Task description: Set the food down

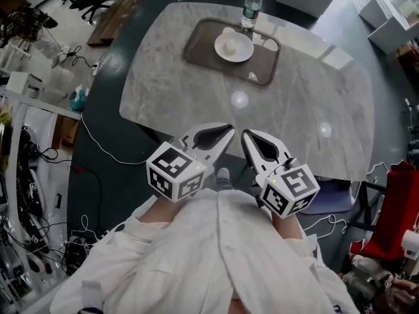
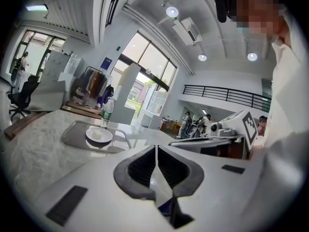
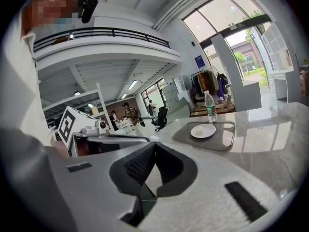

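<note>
A small pale piece of food (image 1: pixel 229 44) lies on a white plate (image 1: pixel 241 51) that sits in a dark tray (image 1: pixel 200 50) at the far side of the marble table (image 1: pixel 294 103). Both grippers are held close to my body at the table's near edge, well short of the tray. My left gripper (image 1: pixel 224 131) is shut and holds nothing, and so is my right gripper (image 1: pixel 247 136). In the left gripper view the shut jaws (image 2: pixel 156 148) point toward the plate (image 2: pixel 99 136). The right gripper (image 3: pixel 154 144) likewise faces the plate (image 3: pixel 203 131) on the tray (image 3: pixel 227 138).
A water bottle (image 1: pixel 251 6) stands at the tray's far edge. Cables and equipment racks (image 1: pixel 19 175) line the floor at left, and a red object (image 1: pixel 393 214) sits at right. People stand far off in the hall (image 3: pixel 126 114).
</note>
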A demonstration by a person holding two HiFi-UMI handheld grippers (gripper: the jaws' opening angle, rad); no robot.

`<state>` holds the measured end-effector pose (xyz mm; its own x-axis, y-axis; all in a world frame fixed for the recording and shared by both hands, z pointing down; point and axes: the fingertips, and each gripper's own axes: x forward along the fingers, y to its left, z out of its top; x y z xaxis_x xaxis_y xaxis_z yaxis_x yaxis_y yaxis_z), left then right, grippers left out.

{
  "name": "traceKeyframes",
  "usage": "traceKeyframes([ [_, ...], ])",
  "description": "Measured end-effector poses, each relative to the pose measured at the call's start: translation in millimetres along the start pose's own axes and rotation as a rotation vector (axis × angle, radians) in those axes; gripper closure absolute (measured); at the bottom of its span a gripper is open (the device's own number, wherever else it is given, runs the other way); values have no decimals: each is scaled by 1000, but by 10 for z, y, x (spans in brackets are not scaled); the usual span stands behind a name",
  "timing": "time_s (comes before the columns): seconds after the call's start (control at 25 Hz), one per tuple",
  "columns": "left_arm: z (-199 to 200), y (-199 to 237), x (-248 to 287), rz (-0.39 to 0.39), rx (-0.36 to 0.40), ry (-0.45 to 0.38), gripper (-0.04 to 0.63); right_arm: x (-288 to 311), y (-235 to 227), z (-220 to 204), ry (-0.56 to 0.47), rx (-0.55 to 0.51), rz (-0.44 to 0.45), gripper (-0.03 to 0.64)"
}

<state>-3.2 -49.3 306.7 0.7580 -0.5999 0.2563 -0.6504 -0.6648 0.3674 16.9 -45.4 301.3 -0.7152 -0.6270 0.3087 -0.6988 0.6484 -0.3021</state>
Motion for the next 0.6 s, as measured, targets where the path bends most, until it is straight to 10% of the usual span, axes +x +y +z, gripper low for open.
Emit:
traceKeyframes([
  [0.6, -75, -35, -59, -51, -1, 28, 568, 24, 17, -26, 34, -33, -31, 614],
])
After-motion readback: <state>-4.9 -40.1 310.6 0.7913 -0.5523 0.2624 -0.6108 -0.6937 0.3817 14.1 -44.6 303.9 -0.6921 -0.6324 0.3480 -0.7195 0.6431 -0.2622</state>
